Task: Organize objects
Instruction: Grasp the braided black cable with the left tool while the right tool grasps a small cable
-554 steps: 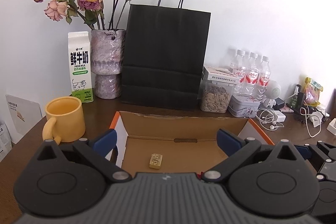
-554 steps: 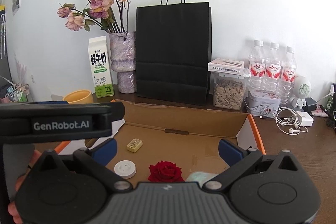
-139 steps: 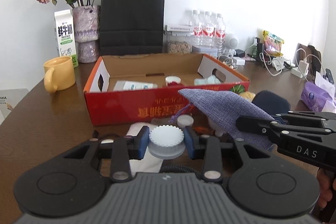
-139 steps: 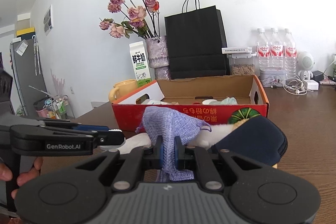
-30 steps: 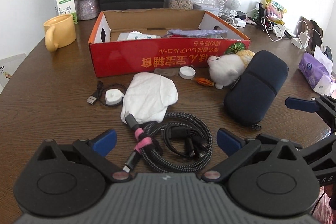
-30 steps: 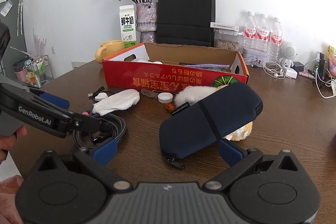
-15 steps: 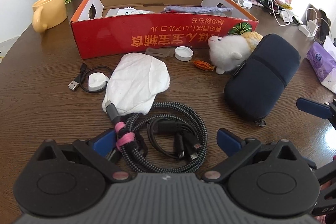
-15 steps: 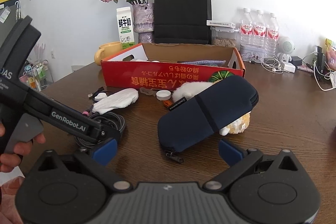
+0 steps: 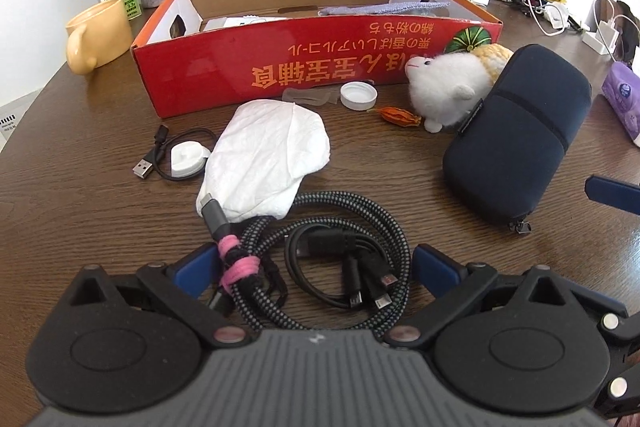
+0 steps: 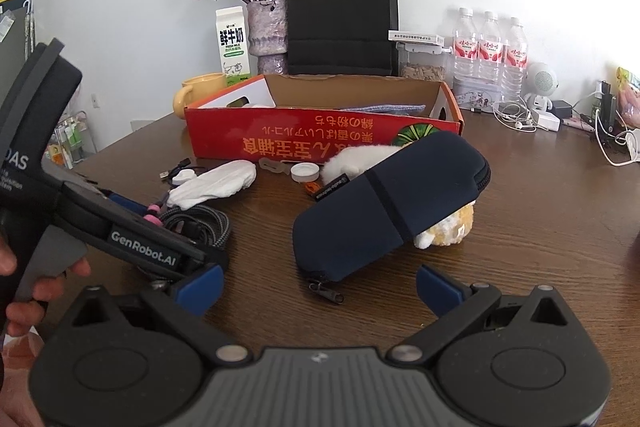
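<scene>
Two coiled cables [image 9: 320, 251] lie on the wooden surface [image 9: 80, 211] directly between the spread fingers of the left gripper [image 9: 312, 267]: a thick braided one bound with a pink tie [image 9: 236, 259], and a thin black multi-plug lead nested inside its loop. The bundle looks light but floppy and springy; a pinch on a single strand would likely let the coil sag or unwind, so the bound section at the pink tie seems the firmest place to take hold. One plug end rests on the white cloth [image 9: 268, 155] just beyond.

The left gripper stands wide apart, straddling the coil and clamped on nothing; whether its fingertips touch the cable cannot be told. The right gripper [image 10: 320, 287] is equally wide and empty, hovering just short of the dark zip case [image 10: 384, 203], which leans on a plush toy [image 9: 448, 83]. The red cardboard box [image 9: 320, 51] waits behind, already holding a few items.
</scene>
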The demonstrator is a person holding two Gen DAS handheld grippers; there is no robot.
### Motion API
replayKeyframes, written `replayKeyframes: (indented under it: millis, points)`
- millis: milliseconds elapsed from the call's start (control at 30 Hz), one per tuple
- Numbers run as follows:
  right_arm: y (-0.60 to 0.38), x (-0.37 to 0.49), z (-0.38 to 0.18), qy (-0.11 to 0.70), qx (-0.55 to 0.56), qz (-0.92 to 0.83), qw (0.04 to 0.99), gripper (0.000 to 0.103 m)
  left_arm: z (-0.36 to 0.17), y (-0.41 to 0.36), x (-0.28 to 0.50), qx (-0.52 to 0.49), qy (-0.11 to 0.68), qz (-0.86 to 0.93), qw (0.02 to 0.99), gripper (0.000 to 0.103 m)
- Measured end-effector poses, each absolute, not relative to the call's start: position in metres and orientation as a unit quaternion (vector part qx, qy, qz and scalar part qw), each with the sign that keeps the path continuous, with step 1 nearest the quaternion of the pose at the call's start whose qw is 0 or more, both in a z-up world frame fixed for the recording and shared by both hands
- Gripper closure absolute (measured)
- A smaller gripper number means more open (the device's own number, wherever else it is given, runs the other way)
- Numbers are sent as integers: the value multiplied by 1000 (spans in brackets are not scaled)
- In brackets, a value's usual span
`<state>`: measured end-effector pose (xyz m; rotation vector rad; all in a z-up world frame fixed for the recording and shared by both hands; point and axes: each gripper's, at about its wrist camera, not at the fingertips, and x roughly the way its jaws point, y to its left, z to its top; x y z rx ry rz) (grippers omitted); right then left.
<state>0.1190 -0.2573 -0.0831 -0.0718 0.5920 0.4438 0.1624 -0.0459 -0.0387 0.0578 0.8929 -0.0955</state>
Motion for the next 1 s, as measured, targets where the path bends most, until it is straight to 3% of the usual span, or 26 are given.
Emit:
replayKeyframes:
  millis: [267, 367, 1000]
  points:
    - [-261, 119, -86, 294, -32, 211, 932, 0, -40, -45, 160, 27, 421, -51, 905, 1]
    - [-261, 119, -86, 294, -32, 212, 932, 0, -36, -43, 155, 20, 416, -66, 907, 9]
    - [-244, 105, -74, 276, -44, 236, 931, 0, 8, -18, 106, 20, 350, -70, 934, 10]
